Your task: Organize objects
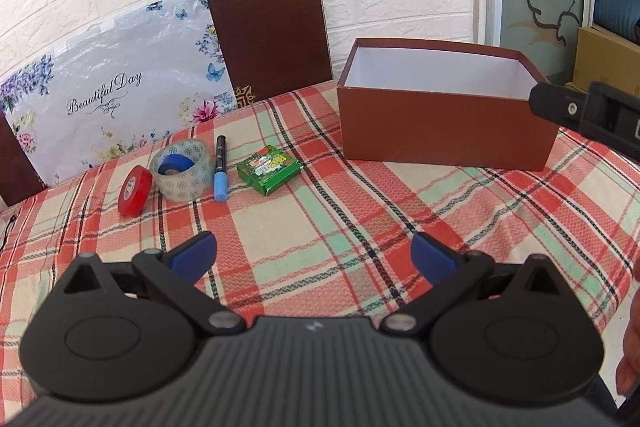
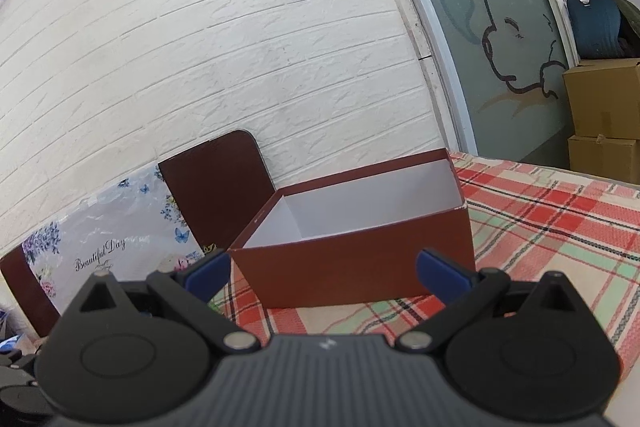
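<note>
An open brown box [image 1: 440,131] with a white inside stands on the plaid tablecloth [image 1: 320,219]. To its left lie a green packet [image 1: 269,169], a blue-capped marker [image 1: 220,169], a clear tape roll [image 1: 183,169] with a blue roll [image 1: 173,164] inside it, and a red tape roll [image 1: 135,190]. My left gripper [image 1: 314,253] is open and empty, above the cloth in front of these. My right gripper [image 2: 322,269] is open and empty just in front of the box [image 2: 352,263]; its side also shows in the left wrist view [image 1: 588,113].
A brown board [image 1: 268,39] and a floral sheet [image 1: 112,95] lean on the white brick wall behind the table. Cardboard cartons [image 2: 604,119] stand at the far right, beyond the table edge.
</note>
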The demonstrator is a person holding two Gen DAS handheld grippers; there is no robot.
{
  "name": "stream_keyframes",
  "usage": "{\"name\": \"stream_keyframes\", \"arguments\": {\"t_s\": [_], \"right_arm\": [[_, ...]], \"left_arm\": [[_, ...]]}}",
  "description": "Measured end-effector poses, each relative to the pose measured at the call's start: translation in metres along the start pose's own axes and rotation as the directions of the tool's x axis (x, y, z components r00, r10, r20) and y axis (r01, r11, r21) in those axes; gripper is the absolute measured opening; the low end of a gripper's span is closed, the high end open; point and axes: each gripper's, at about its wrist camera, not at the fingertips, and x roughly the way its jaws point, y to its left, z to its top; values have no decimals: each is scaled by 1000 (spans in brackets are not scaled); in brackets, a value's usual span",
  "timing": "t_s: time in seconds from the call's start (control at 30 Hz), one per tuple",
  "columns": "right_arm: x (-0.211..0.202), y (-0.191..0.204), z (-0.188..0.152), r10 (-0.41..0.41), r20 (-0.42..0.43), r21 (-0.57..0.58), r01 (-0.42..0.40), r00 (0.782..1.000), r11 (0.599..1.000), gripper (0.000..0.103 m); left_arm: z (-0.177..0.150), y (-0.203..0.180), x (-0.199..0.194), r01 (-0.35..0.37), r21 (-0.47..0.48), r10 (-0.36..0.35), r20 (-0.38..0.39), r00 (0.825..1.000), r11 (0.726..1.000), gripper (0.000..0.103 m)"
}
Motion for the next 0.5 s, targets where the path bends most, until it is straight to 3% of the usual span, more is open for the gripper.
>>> {"name": "stream_keyframes", "arguments": {"t_s": [0.23,0.5], "right_arm": [[-5,22,-3,15,0,-78,-15,1000,997,103],[7,36,-10,52,-28,-172,-56,998,984,103]], "left_arm": [[0,15,-3,-2,-35,3,25,1000,999,103],[-4,26,10,-9,-65,8,-12,1000,998,103]]}}
